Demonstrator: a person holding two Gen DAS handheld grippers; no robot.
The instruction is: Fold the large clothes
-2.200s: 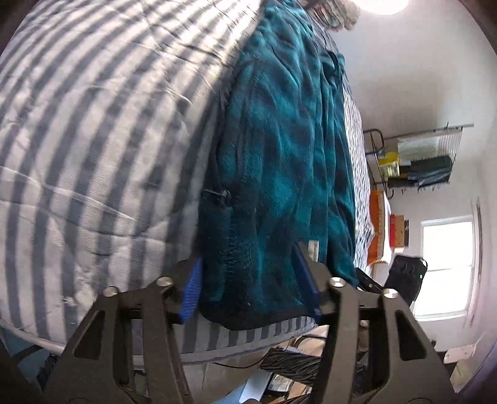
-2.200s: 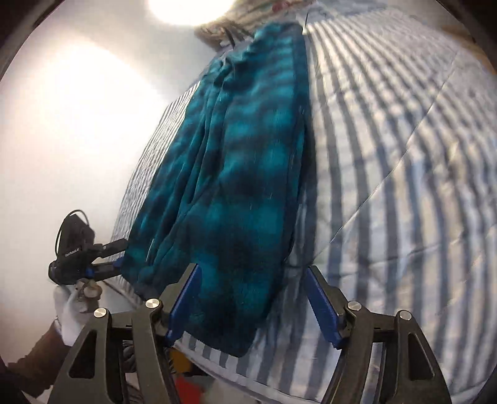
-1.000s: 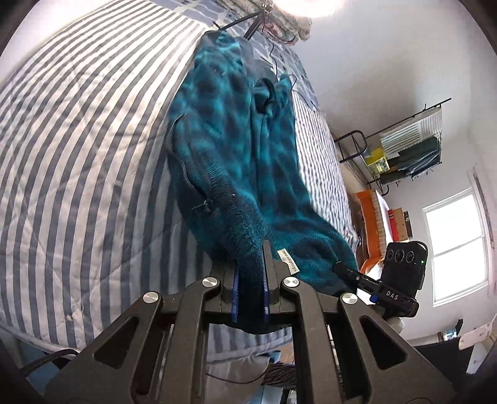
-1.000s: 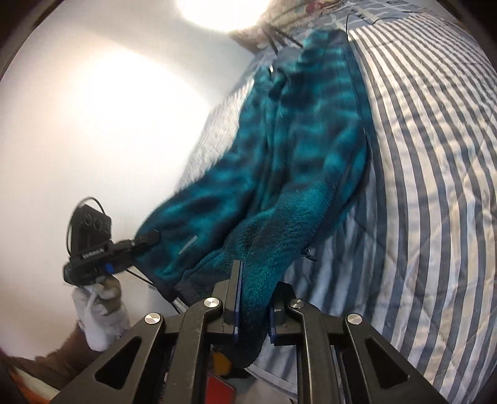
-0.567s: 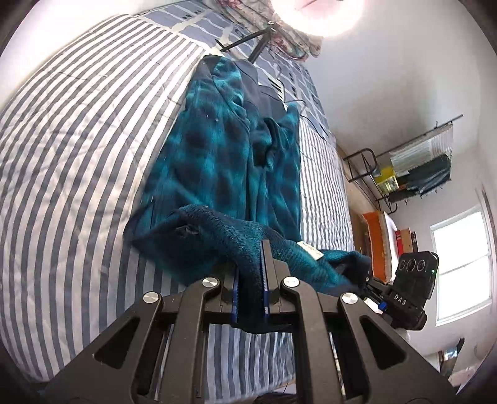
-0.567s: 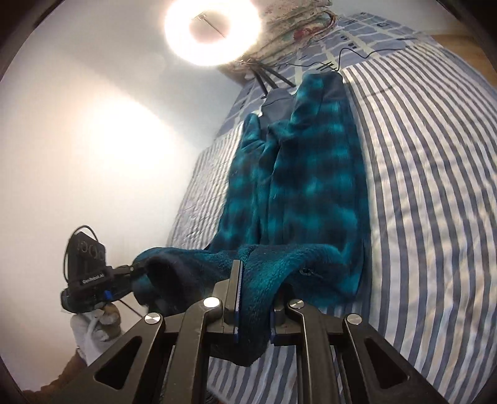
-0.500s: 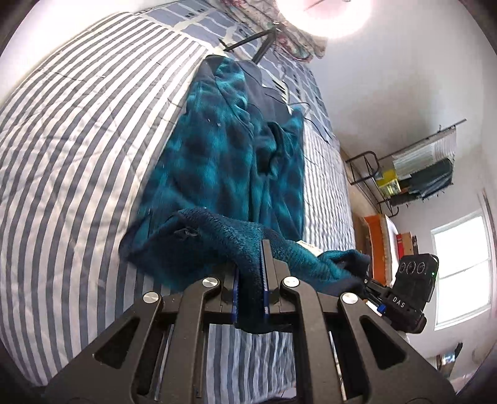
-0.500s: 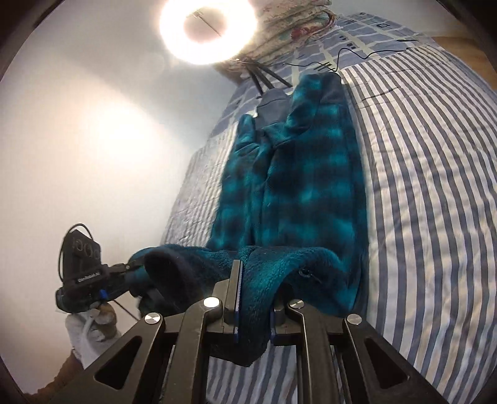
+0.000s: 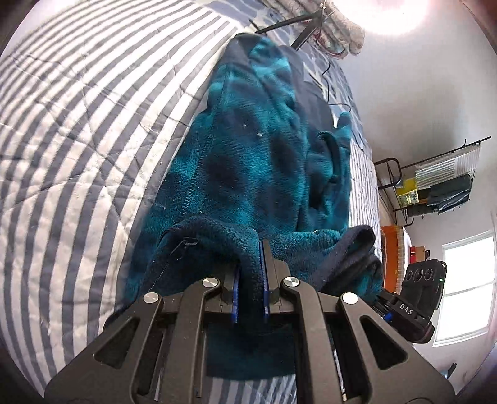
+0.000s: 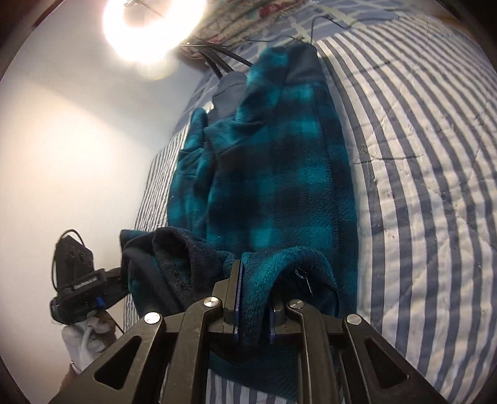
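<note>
A teal and dark-blue checked fleece jacket (image 9: 257,161) (image 10: 279,174) lies lengthwise on a grey and white striped bed cover (image 9: 80,130) (image 10: 428,161). Its near hem is lifted and doubled back over the body. My left gripper (image 9: 250,273) is shut on one corner of that hem, beside the zip. My right gripper (image 10: 253,298) is shut on the other corner. Each view shows the opposite gripper at its edge, the right gripper (image 9: 413,301) and the left gripper (image 10: 80,289), with the hem stretched between them. The jacket's collar end lies far up the bed.
A bright ring light (image 10: 152,28) on a dark stand is at the head of the bed, with cables and patterned pillows (image 9: 338,34). A metal rack (image 9: 435,183) with stored things, an orange object (image 9: 393,254) and a window (image 9: 466,289) are past the bed. A gloved hand (image 10: 84,345) holds the left gripper.
Both grippers have carried the hem up the bed toward the collar and a little lower. The lifted fold now covers more of the jacket's lower part.
</note>
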